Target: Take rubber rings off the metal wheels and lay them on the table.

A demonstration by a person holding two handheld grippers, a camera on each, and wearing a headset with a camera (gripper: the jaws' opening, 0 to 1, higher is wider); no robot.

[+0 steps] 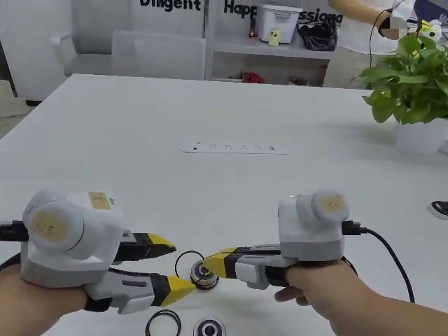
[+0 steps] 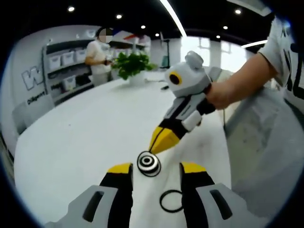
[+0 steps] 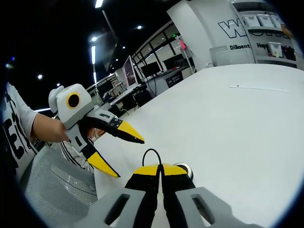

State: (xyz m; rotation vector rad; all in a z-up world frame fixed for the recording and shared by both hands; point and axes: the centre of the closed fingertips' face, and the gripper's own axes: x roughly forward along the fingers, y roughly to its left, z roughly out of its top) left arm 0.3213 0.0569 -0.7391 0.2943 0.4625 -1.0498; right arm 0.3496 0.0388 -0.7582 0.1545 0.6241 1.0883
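A small metal wheel (image 1: 204,275) lies on the white table (image 1: 231,105) near the front edge, between my two grippers. My right gripper (image 1: 213,262) has its yellow tips closed right beside the wheel (image 3: 185,168). A thin black rubber ring (image 3: 152,154) loops out from the right gripper's (image 3: 160,170) tips and appears pinched there. That ring (image 1: 187,262) hangs over the table just left of the wheel. My left gripper (image 1: 169,264) stands open, and its jaws flank the wheel (image 2: 149,163) without touching. A loose ring (image 1: 163,323) and a second wheel (image 1: 209,329) lie closer to me.
A white power strip (image 1: 234,148) lies mid-table. A potted plant (image 1: 413,84) stands at the far right, with a black object (image 1: 439,208) at the right edge. Shelves with boxes line the back wall, and a person (image 2: 99,54) stands there.
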